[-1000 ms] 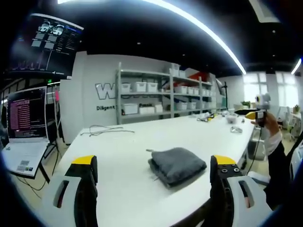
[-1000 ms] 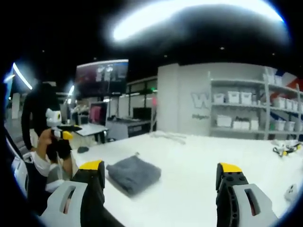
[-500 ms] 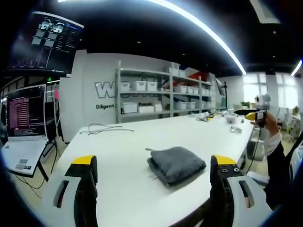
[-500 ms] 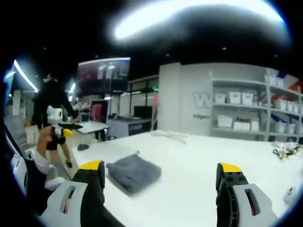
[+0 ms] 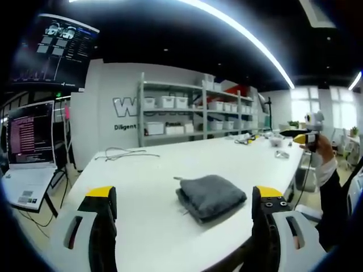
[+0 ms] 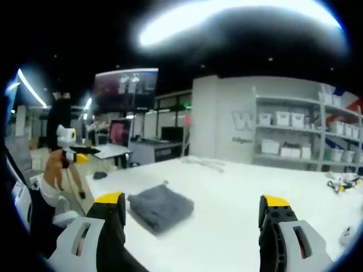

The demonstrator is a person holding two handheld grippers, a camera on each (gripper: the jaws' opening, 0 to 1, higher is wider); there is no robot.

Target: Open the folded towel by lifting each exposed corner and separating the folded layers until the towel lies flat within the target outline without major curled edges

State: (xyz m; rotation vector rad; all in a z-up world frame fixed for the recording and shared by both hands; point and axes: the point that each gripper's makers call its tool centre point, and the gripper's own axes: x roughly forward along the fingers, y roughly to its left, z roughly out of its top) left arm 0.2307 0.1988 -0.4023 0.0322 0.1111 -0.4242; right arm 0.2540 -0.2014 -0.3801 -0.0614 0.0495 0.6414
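A long white worktop runs toward grey shelving stacked with white bins, and on it sits a folded dark grey towel, thick and squared, no corner yet lifted. Both the left claw and the right claw hang well short of it, jaws spread wide and empty. The towel lies ahead between the left claw's jaws, toward the right one, but off by the right claw's left jaw, so the left looks better lined up.

Left gripper view rides low over the near edge of the white surface, looking across it toward the shelving; right gripper view looks the same way from further right, equally near. Both share the folded towel, the surface and the shelving
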